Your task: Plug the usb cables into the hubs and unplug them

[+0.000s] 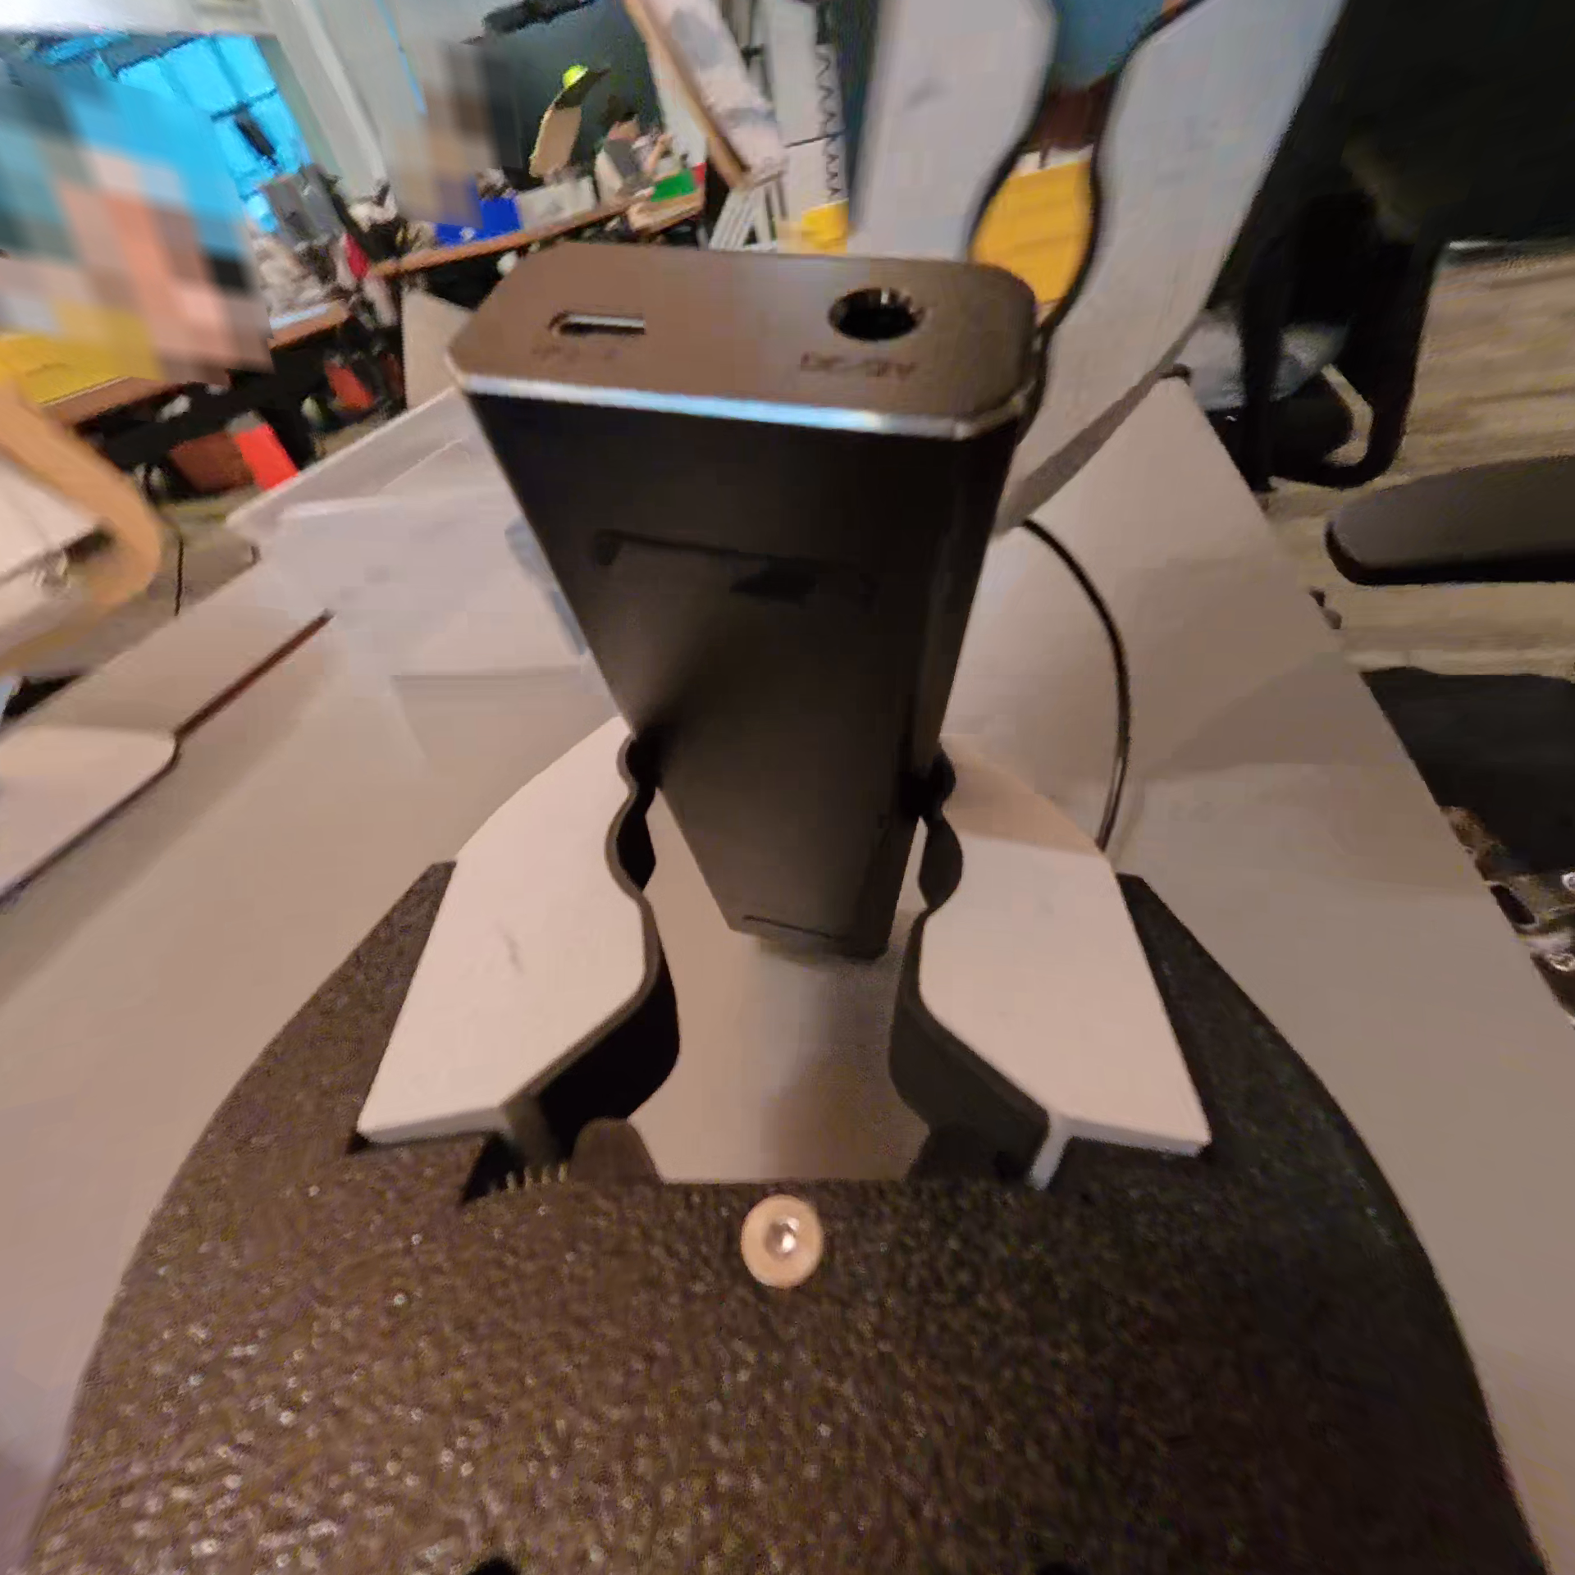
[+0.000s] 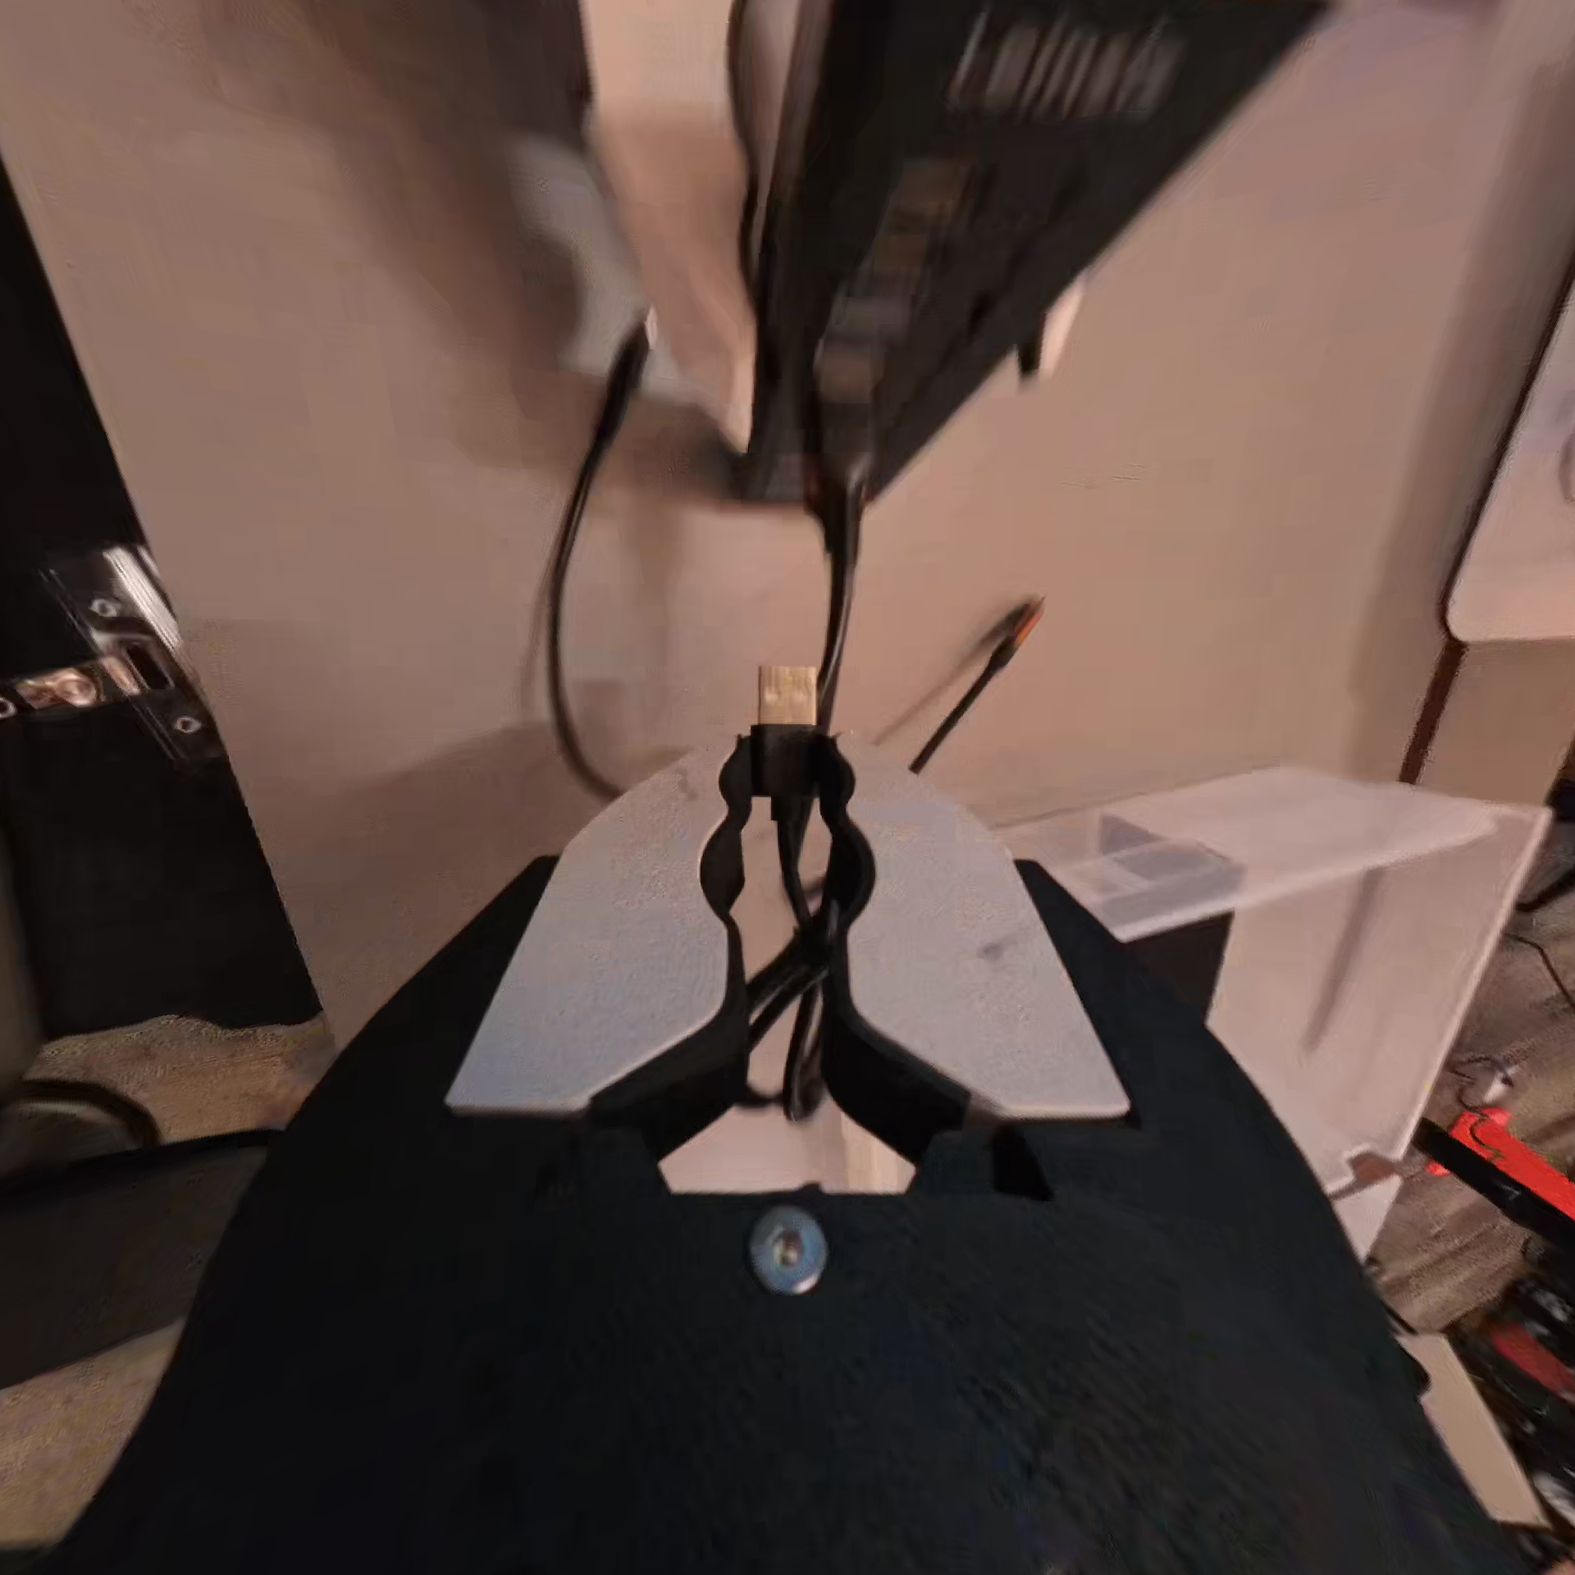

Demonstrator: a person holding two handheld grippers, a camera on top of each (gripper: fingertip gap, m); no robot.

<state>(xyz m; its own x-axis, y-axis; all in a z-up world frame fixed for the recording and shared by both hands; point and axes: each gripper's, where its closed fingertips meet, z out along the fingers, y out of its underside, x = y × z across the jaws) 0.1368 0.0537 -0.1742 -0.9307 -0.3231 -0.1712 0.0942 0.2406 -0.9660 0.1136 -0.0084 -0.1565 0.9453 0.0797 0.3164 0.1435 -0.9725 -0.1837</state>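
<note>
My left gripper (image 1: 784,771) is shut on a black USB hub (image 1: 750,545) and holds it upright above the white table (image 1: 256,852); its end face with two ports points away from me. The hub also shows blurred at the top of the right wrist view (image 2: 963,213), with the left gripper's pale finger beside it. My right gripper (image 2: 786,754) is shut on a black USB cable plug (image 2: 786,750); its metal connector (image 2: 786,695) sticks out past the fingertips, pointing toward the hub and apart from it. The cable (image 2: 801,937) loops back between the fingers.
A black cable (image 1: 1116,682) curves over the table right of the hub. Another black cable (image 2: 567,597) hangs left of the hub. A clear acrylic stand (image 2: 1261,844) sits at the right. A black chair (image 1: 1466,528) stands past the table's right edge. Cluttered desks lie behind. Spacing between my two grippers at the tips: around 7 cm.
</note>
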